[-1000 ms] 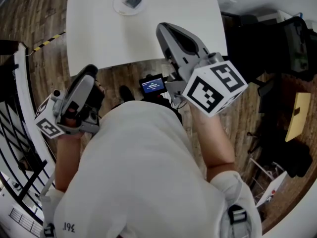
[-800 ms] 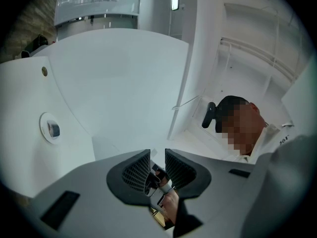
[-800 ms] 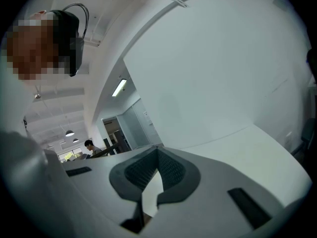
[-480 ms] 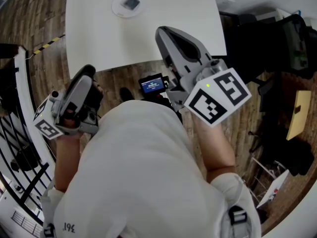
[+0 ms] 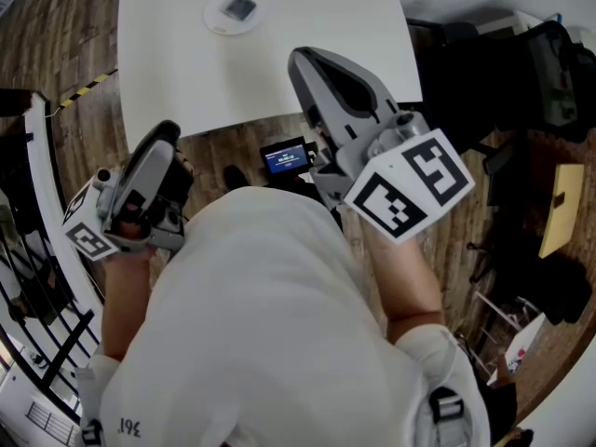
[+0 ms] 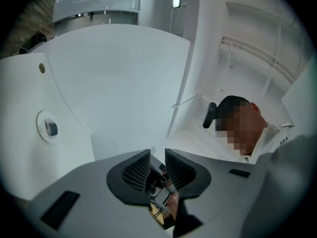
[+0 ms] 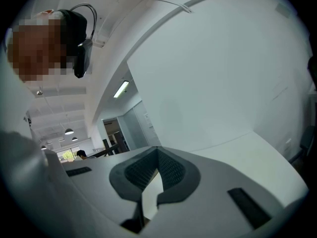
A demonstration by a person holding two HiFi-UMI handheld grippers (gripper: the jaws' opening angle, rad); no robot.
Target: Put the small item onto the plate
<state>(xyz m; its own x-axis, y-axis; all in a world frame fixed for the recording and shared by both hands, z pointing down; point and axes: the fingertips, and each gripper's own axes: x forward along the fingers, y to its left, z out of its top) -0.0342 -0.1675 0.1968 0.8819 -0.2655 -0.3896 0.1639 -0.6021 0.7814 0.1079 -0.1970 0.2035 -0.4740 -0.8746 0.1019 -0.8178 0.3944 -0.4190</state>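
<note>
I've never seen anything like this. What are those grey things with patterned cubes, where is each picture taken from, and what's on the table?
There is no robot: a person holds a pinching tool, a two-jaw gripper, in each hand; the marked cubes are part of them. The overhead picture comes from a camera on the person's head, looking steeply down: left gripper at its left, right gripper at its right. The other two come from cameras riding on each gripper, looking along its jaws. On the white table lies a round plate with a small dark item already on it. Neither gripper holds anything: the right one's jaws are together, the left one's slightly apart with nothing between.
</note>
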